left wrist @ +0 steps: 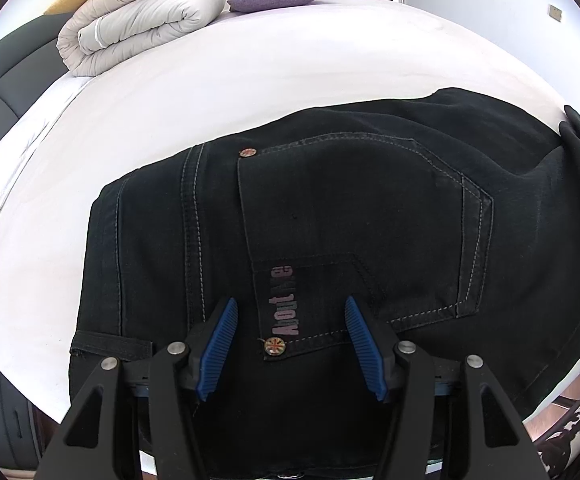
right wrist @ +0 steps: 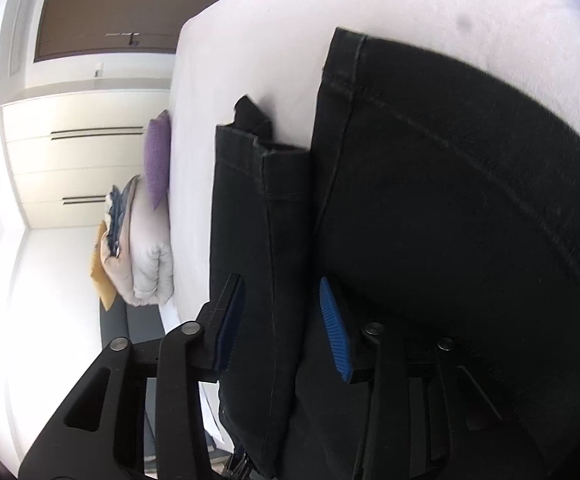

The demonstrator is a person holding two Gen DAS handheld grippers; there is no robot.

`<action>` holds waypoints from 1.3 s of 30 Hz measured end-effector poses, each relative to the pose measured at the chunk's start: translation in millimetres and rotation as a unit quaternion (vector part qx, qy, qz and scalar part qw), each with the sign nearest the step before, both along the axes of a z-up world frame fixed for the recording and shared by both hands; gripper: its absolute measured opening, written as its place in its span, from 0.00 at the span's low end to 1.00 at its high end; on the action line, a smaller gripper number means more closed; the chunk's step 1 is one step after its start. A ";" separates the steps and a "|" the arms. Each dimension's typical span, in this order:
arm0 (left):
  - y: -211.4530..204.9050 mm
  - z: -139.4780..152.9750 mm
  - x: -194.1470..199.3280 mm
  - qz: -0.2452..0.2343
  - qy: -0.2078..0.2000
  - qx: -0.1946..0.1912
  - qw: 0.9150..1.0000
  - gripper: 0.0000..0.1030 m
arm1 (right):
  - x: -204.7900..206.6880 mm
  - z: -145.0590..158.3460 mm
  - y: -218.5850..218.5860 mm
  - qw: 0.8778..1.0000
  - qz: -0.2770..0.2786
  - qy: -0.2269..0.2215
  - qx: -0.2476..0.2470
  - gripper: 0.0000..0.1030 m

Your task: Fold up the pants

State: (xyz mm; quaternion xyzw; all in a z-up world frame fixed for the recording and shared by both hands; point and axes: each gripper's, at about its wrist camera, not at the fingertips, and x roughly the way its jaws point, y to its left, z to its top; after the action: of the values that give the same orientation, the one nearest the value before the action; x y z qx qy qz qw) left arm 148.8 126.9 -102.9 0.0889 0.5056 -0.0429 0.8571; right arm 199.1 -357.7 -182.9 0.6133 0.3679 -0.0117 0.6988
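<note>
On my left, the left gripper (left wrist: 290,320) hangs spread over the black pants (left wrist: 350,216), which lie on the white bed (left wrist: 209,80) with the back pocket (left wrist: 362,208) up; its blue pads touch nothing I can make out. Farther right, at the leg end, my right gripper (right wrist: 281,320) has a folded strip of the pants' hem (right wrist: 265,184) between its jaws, but I cannot tell whether the pads are pinching it yet. I judge I am taking hold of the legs to bring them toward the waist. Next calls for a firm pinch, then lifting and carrying the hem across without dragging the lower layer.
</note>
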 end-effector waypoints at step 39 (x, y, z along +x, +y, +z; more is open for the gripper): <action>-1.3 7.9 20.9 -0.001 0.017 0.016 1.000 0.66 | -154.3 -3.3 -57.7 0.997 -0.062 -0.013 -0.053 0.02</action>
State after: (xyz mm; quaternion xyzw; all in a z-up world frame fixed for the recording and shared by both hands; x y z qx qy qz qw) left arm 169.7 125.6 -95.0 0.1025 0.5210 -0.0372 0.8466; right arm 44.7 -415.3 -186.2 0.5970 0.3184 -0.0668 0.7334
